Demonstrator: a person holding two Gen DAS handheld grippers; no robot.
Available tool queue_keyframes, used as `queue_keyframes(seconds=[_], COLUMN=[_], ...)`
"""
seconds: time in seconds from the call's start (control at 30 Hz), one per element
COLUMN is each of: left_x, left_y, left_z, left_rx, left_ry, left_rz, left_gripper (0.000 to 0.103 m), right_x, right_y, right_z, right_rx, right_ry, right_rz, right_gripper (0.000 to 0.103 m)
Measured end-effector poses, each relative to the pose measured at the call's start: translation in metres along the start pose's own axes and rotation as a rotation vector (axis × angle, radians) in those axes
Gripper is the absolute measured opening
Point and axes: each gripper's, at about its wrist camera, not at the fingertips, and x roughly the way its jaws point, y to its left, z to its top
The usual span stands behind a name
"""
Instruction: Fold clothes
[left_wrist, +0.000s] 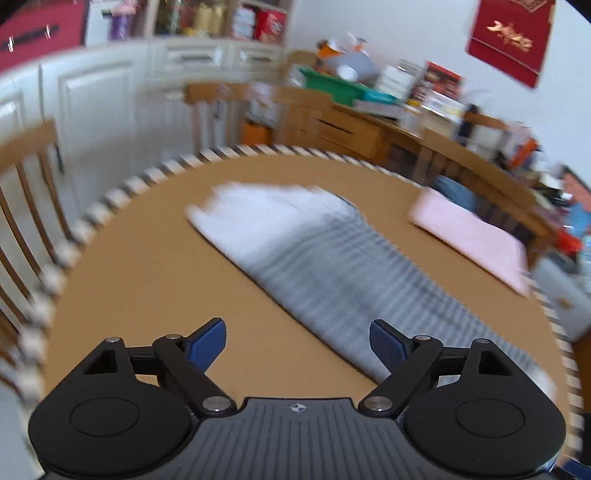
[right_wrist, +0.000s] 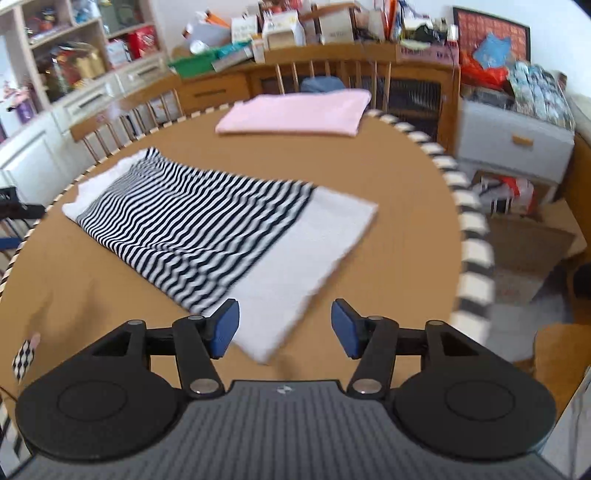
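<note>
A black-and-white striped garment with white ends (right_wrist: 207, 229) lies folded into a long strip on the round brown table (right_wrist: 399, 206). In the left wrist view the same striped garment (left_wrist: 332, 258) is blurred and runs diagonally away from me. My left gripper (left_wrist: 297, 345) is open above the table, its right blue pad over the garment's near end, nothing between the pads. My right gripper (right_wrist: 284, 328) is open too, hovering over the garment's near white corner without pressing on it. A folded pink cloth (right_wrist: 295, 112) lies at the table's far side.
The table has a striped rim (right_wrist: 476, 254). Wooden chairs (left_wrist: 26, 206) stand around it. A cluttered wooden sideboard (right_wrist: 229, 85) and white cabinets (left_wrist: 96, 110) line the far walls. A grey drawer unit (right_wrist: 517, 144) and bags stand to the right.
</note>
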Motion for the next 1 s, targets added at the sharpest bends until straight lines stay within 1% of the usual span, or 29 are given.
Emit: queue_keyframes(seconds=[0.07, 0.13, 0.17, 0.27, 0.4, 0.47, 0.57, 0.63, 0.67, 0.7, 0.77, 0.83, 0.9, 1.0], left_x=[-0.004, -0.003, -0.004, 0.0, 0.013, 0.025, 0.042, 0.048, 0.049, 0.049, 0.047, 0.047, 0.049, 0.05], left_y=[-0.025, -0.048, -0.057, -0.074, -0.085, -0.092, -0.104, -0.111, -0.116, -0.121, -0.13, -0.137, -0.143, -0.155], left_z=[-0.023, -0.047, -0.057, -0.08, -0.099, -0.106, -0.111, -0.113, -0.112, -0.11, -0.107, -0.107, -0.109, -0.115], left_rx=[-0.042, -0.082, -0.093, -0.12, -0.198, -0.228, -0.29, -0.331, -0.335, -0.329, -0.319, -0.345, -0.39, -0.484], left_ry=[0.043, 0.086, 0.1, 0.12, 0.132, 0.155, 0.192, 0.208, 0.215, 0.214, 0.206, 0.19, 0.186, 0.149], left_rz=[-0.049, -0.095, -0.104, -0.128, -0.169, -0.187, -0.137, -0.12, -0.111, -0.093, -0.049, -0.017, 0.026, 0.106], left_gripper=[0.087, 0.087, 0.087, 0.085, 0.074, 0.072, 0.072, 0.072, 0.072, 0.074, 0.074, 0.074, 0.074, 0.074], right_x=[-0.011, -0.012, -0.01, 0.01, 0.053, 0.072, 0.09, 0.099, 0.103, 0.107, 0.115, 0.125, 0.138, 0.159], right_y=[-0.022, -0.038, -0.045, -0.06, -0.072, -0.075, -0.079, -0.08, -0.08, -0.08, -0.08, -0.081, -0.083, -0.085], right_z=[0.006, 0.019, 0.026, 0.052, 0.09, 0.105, 0.124, 0.133, 0.136, 0.139, 0.145, 0.148, 0.154, 0.165], right_rx=[-0.023, -0.04, -0.047, -0.067, -0.118, -0.166, -0.247, -0.293, -0.311, -0.328, -0.357, -0.375, -0.411, -0.462], right_ry=[-0.012, -0.028, -0.036, -0.047, -0.001, 0.026, 0.091, 0.131, 0.149, 0.166, 0.201, 0.239, 0.276, 0.326], right_rz=[0.023, 0.044, 0.057, 0.109, 0.163, 0.183, 0.214, 0.257, 0.28, 0.303, 0.353, 0.416, 0.47, 0.55], right_gripper=[0.056, 0.054, 0.053, 0.052, 0.052, 0.051, 0.051, 0.051, 0.051, 0.052, 0.053, 0.053, 0.053, 0.053])
